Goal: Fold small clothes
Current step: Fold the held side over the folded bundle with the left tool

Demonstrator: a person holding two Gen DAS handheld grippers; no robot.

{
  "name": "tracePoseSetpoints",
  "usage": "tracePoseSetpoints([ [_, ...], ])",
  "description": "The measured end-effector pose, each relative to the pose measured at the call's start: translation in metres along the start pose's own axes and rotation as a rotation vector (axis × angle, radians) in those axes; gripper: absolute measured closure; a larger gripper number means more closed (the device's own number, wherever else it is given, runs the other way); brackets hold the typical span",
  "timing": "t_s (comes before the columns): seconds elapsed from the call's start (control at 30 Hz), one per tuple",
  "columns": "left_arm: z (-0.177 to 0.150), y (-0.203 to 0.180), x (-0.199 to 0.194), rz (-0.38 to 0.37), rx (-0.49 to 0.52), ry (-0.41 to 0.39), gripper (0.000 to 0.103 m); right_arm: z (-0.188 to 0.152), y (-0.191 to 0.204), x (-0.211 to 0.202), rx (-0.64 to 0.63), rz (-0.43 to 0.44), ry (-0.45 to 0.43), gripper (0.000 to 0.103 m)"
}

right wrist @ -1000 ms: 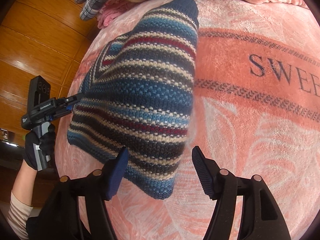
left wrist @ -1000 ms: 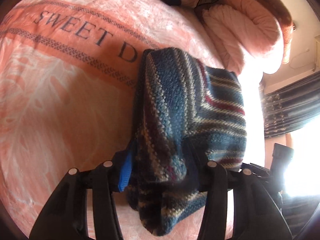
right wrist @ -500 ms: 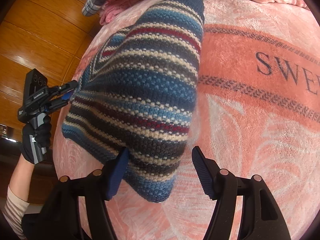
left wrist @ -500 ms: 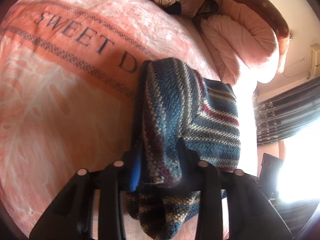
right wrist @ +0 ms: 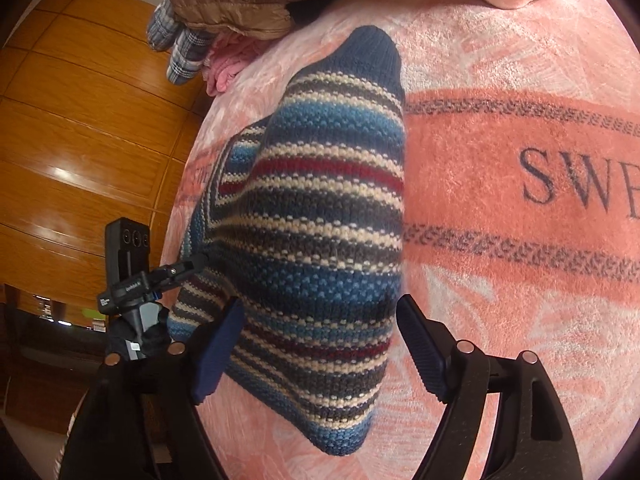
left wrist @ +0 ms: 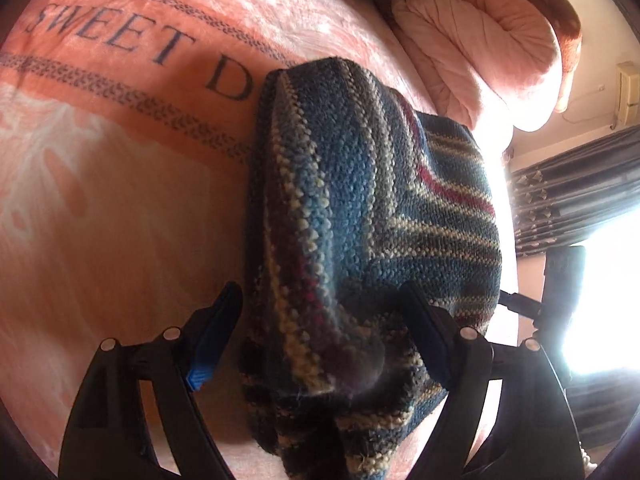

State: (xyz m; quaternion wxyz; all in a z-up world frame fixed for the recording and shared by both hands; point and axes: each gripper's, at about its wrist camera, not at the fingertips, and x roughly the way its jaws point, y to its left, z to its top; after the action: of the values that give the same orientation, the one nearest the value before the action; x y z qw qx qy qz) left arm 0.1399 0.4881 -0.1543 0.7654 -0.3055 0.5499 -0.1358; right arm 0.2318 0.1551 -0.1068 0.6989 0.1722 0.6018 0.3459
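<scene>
A knitted sweater (left wrist: 360,200) with blue, cream, dark and red stripes lies folded on a pink blanket (left wrist: 120,200) printed with dark letters. My left gripper (left wrist: 320,320) is open, its fingers spread to either side of the bunched near end of the knit. In the right wrist view the sweater (right wrist: 320,220) runs away from me, one sleeve cuff pointing to the far side. The right gripper (right wrist: 320,340) stands open over the sweater's near corner. The left gripper (right wrist: 176,272) shows at the sweater's left edge, held by a gloved hand (right wrist: 136,340).
Pink pillows and a quilt (left wrist: 480,52) are heaped at the head of the bed. A brown jacket (right wrist: 240,4), plaid cloth (right wrist: 180,44) and pink cloth (right wrist: 228,68) lie at the far edge. Wooden panels (right wrist: 80,120) stand beyond the bed; dark curtains (left wrist: 568,184) hang by a bright window.
Half a second ago the left gripper was pinched on the sweater's fold; its fingers have now spread wide and let the knit go. The right gripper stays open and has barely moved.
</scene>
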Motion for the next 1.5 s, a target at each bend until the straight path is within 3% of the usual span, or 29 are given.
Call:
tracePoseSetpoints([
  [0.27,0.008,0.000,0.020,-0.038,0.011,0.018,0.021,0.026,-0.019,0.043,0.074,0.080,0.031,0.009],
  [0.4,0.007,0.007,0.028,-0.080,-0.023,0.020,0.017,0.027,-0.024,0.067,0.099,0.126,0.056,0.007],
  [0.47,0.005,0.003,0.028,-0.049,0.002,0.019,0.029,0.026,-0.020,0.064,0.072,0.110,0.044,0.017],
  [0.53,0.003,0.004,0.026,-0.101,-0.023,0.014,0.052,0.022,-0.020,0.056,0.055,0.115,0.039,0.029],
  [0.57,0.001,0.002,0.025,-0.113,-0.033,0.002,0.054,0.021,-0.019,0.051,0.054,0.124,0.034,0.037],
  [0.63,-0.004,-0.010,0.023,-0.110,-0.020,-0.019,0.058,0.018,-0.017,0.038,0.056,0.153,0.026,0.042],
  [0.83,-0.030,-0.078,0.024,-0.199,0.022,-0.039,0.061,-0.005,-0.011,-0.038,-0.046,0.111,0.011,0.043],
  [1.07,-0.068,-0.183,0.060,-0.256,0.105,-0.014,0.061,-0.052,-0.060,-0.144,-0.054,0.055,-0.027,0.043],
  [1.17,-0.087,-0.214,0.086,-0.230,0.145,0.000,0.061,-0.073,-0.096,-0.166,-0.017,0.039,-0.034,0.043],
  [1.3,-0.108,-0.227,0.132,-0.181,0.133,0.045,0.061,-0.092,-0.150,-0.163,0.074,0.015,-0.017,0.042],
  [1.4,-0.123,-0.224,0.158,-0.110,0.175,0.049,0.059,-0.103,-0.189,-0.139,0.149,-0.038,0.038,0.040],
  [1.5,-0.127,-0.208,0.169,-0.158,0.148,0.024,0.052,-0.112,-0.203,-0.125,0.163,-0.029,0.044,0.033],
])
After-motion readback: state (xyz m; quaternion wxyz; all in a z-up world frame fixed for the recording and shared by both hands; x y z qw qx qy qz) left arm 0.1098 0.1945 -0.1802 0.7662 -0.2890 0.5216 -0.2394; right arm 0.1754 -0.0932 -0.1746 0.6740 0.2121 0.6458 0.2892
